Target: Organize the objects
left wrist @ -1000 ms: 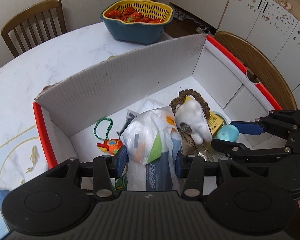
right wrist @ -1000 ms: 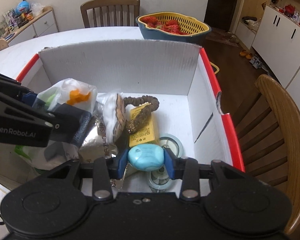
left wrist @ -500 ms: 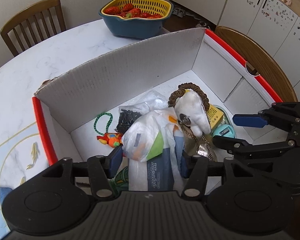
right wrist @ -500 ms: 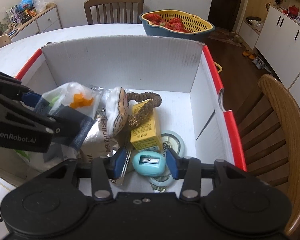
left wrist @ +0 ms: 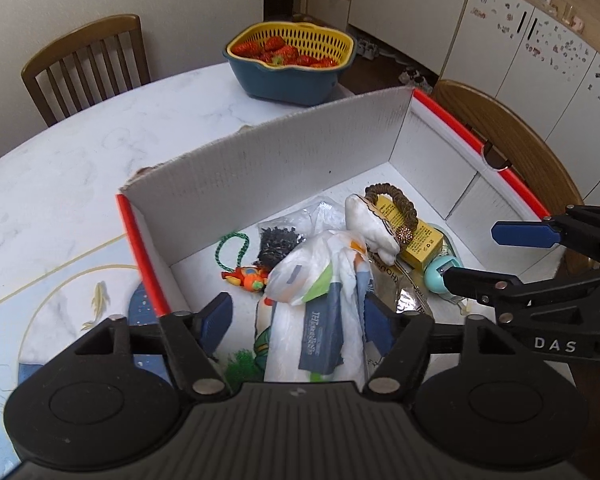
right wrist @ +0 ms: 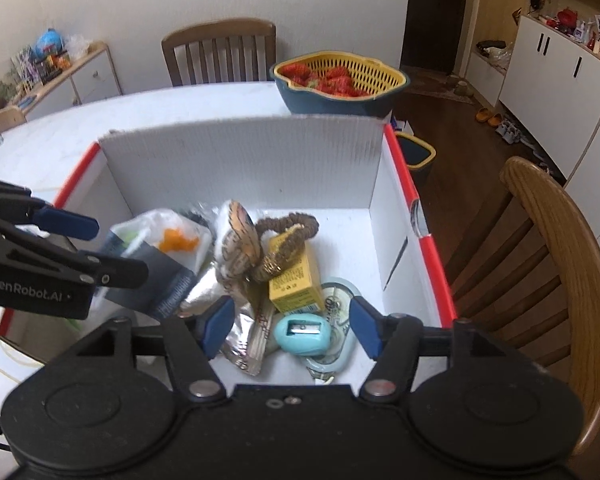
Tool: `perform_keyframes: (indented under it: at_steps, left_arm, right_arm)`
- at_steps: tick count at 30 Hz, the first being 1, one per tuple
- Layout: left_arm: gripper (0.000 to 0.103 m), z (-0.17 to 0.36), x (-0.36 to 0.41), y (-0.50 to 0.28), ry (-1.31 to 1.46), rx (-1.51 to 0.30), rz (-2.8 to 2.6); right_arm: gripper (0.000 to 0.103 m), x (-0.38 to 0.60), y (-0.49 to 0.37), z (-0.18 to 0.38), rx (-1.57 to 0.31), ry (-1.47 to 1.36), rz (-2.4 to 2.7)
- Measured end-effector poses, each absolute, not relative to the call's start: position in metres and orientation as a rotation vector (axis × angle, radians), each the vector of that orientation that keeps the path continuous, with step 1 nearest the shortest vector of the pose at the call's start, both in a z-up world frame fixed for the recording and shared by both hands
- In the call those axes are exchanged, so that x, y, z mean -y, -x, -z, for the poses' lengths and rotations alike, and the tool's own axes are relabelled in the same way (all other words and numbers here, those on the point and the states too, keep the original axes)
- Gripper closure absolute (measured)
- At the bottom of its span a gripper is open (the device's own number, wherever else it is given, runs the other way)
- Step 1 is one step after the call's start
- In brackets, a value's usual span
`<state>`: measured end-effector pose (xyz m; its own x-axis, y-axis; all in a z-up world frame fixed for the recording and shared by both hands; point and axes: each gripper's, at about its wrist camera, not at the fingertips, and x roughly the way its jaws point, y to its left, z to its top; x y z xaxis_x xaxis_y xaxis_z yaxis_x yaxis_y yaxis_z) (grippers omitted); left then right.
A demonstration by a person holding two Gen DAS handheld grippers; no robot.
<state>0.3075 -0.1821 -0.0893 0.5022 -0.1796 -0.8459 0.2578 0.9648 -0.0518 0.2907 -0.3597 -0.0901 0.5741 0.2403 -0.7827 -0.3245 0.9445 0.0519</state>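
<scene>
Both grippers hang over the white corrugated cardboard box with the red rim, and it looks like a drop-off. The left gripper has its jaws opening, blue pads off the crinkly plastic bag, which slumps between them on the box floor. The right gripper is opening too, and the smooth teal pencil sharpener sits loose between its pads, resting on a roll of tape.

My guess is everything gets dumped here to clear the marble table. There's already a heap: yellow carton, fuzzy brown scrunchie, crumpled foil pouch, soft white plush thing. The strawberry basket stays outside the box.
</scene>
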Motion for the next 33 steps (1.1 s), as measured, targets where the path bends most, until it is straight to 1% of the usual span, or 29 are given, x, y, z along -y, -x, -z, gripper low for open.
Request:
perform_keyframes:
  at_steps: [1, 2, 3, 6, 8, 12, 14, 19, 24, 27, 29, 33]
  left_arm:
    - [0.027, 0.087, 0.18, -0.305, -0.081, -1.004, 0.267]
    - [0.027, 0.085, 0.178, -0.304, -0.077, -0.997, 0.273]
    - [0.027, 0.083, 0.176, -0.302, -0.073, -0.992, 0.277]
    - [0.026, 0.076, 0.168, -0.295, -0.064, -0.97, 0.294]
    - [0.027, 0.071, 0.162, -0.29, -0.059, -0.953, 0.304]
    - [0.026, 0.06, 0.15, -0.28, -0.041, -0.913, 0.319]
    - [0.024, 0.055, 0.144, -0.274, -0.042, -0.89, 0.323]
    - [0.023, 0.042, 0.131, -0.259, -0.038, -0.847, 0.348]
    - [0.018, 0.032, 0.118, -0.246, -0.046, -0.82, 0.349]
    - [0.01, 0.028, 0.111, -0.24, -0.054, -0.805, 0.342]
    - [0.0, 0.026, 0.106, -0.237, -0.053, -0.797, 0.346]
    - [0.0, 0.022, 0.096, -0.229, -0.042, -0.78, 0.359]
  right_arm:
    - [0.038, 0.359, -0.288, 0.087, -0.892, 0.092, -0.329]
    - [0.034, 0.359, -0.286, 0.085, -0.882, 0.085, -0.324]
    - [0.033, 0.358, -0.283, 0.082, -0.872, 0.078, -0.32]
    - [0.031, 0.354, -0.275, 0.075, -0.853, 0.059, -0.314]
    - [0.027, 0.352, -0.269, 0.07, -0.837, 0.045, -0.306]
    - [0.023, 0.344, -0.256, 0.06, -0.807, 0.019, -0.303]
    - [0.021, 0.34, -0.249, 0.055, -0.791, 0.01, -0.301]
    - [0.017, 0.328, -0.231, 0.043, -0.75, -0.009, -0.295]
    - [0.013, 0.317, -0.213, 0.032, -0.706, -0.038, -0.28]
    - [0.009, 0.313, -0.201, 0.026, -0.678, -0.06, -0.272]
    - [0.006, 0.31, -0.194, 0.023, -0.659, -0.076, -0.266]
    - [0.002, 0.306, -0.18, 0.018, -0.624, -0.109, -0.244]
